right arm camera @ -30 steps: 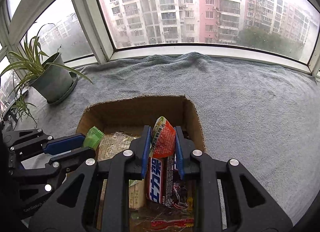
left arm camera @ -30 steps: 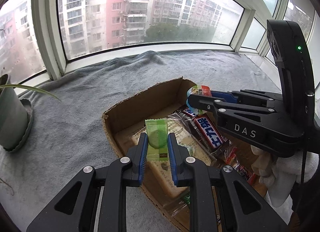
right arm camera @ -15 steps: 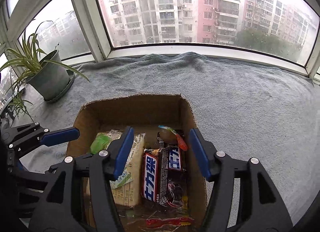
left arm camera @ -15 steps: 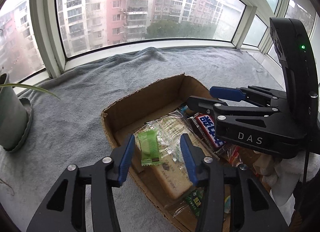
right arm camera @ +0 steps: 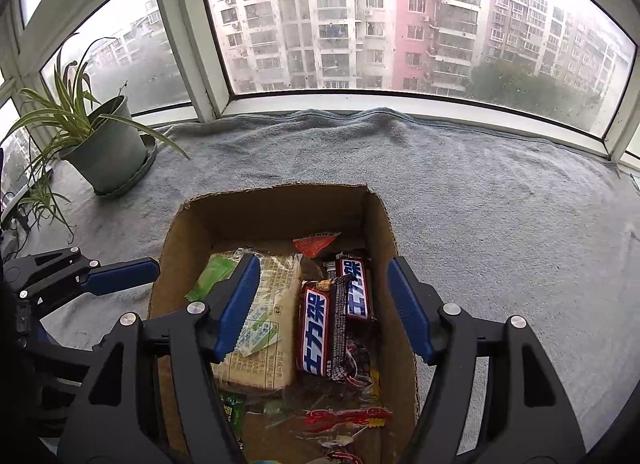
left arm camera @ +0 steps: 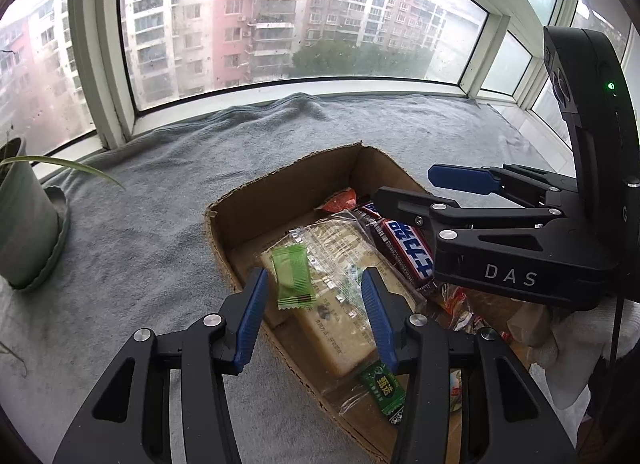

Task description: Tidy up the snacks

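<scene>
Both hand-held grippers, left (left arm camera: 312,308) and right (right arm camera: 322,310), hang with jaws apart and empty, having just been opening. The snacks lie below in the cardboard box (right arm camera: 276,207): a green candy (left arm camera: 293,282) atop a cracker pack (left arm camera: 340,304), 2 chocolate bars (right arm camera: 320,336) alongside.

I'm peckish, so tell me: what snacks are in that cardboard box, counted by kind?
Chocolate bars: 2
Cracker pack: 1
Small green packets: 2
Orange packet: 1
Red wrapper: 1
Total: 7 that show clearly; the near end is cluttered.
</scene>
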{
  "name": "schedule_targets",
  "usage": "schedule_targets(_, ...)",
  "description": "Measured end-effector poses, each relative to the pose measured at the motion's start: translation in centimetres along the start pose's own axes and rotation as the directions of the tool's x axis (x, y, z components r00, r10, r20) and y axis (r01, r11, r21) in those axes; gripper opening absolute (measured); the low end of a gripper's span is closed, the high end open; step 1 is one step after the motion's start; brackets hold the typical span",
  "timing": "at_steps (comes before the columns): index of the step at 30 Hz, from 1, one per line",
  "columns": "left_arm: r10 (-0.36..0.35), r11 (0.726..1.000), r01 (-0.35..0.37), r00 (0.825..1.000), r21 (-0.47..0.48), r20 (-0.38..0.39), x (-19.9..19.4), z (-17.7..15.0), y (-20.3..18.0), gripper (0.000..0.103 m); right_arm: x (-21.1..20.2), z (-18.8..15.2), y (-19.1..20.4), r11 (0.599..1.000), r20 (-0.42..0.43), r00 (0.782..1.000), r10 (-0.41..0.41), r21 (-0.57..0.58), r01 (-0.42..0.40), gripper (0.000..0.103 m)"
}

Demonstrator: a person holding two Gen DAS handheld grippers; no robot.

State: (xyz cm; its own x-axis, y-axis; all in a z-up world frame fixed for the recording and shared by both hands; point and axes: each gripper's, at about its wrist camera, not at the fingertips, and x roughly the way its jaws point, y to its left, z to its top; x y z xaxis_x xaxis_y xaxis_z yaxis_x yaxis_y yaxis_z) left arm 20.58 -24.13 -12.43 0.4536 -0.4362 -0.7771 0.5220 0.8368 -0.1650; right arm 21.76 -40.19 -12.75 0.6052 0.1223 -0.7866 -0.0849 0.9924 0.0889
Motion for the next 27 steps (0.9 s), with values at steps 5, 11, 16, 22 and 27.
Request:
schedule_targets(5, 0.005, 1.0, -0.005, 1.0, -0.002, 0.007, -1.0, -0.5, -0.2, 0.055, -1.4, -0.3, 0.2, 1.0, 0.006, 1.0, -0.003, 0.01, 0.003, 0.069)
schedule_targets(11, 0.008, 1.0, -0.008, 1.0, 0.004, 0.022, -2.7, -1.1, -0.7, 0.059, -3.4, -1.2, 0.9, 1.0, 0.006, 1.0, -0.004, 0.005, 0.004, 0.072)
schedule_targets(16, 0.011, 1.0, -0.011, 0.999, 0.006, 0.036, -4.1, -1.8, -0.9, 0.063, -5.8, -2.5, 1.6, 1.0, 0.039, 0.999, -0.01, 0.003, 0.01, 0.094)
schedule_targets(22, 0.017, 1.0, -0.017, 0.999, 0.001, 0.044, -5.8, -3.0, -0.9, 0.064, -8.4, -4.0, 2.1, 1.0, 0.061, 0.998, -0.012, 0.025, 0.011, 0.094)
schedule_targets(27, 0.028, 1.0, -0.028, 0.998, -0.005, 0.058, -7.6, -4.2, -0.7, 0.069, -10.4, -5.1, 2.2, 0.997, 0.076, 0.997, -0.034, 0.077, 0.028, 0.094)
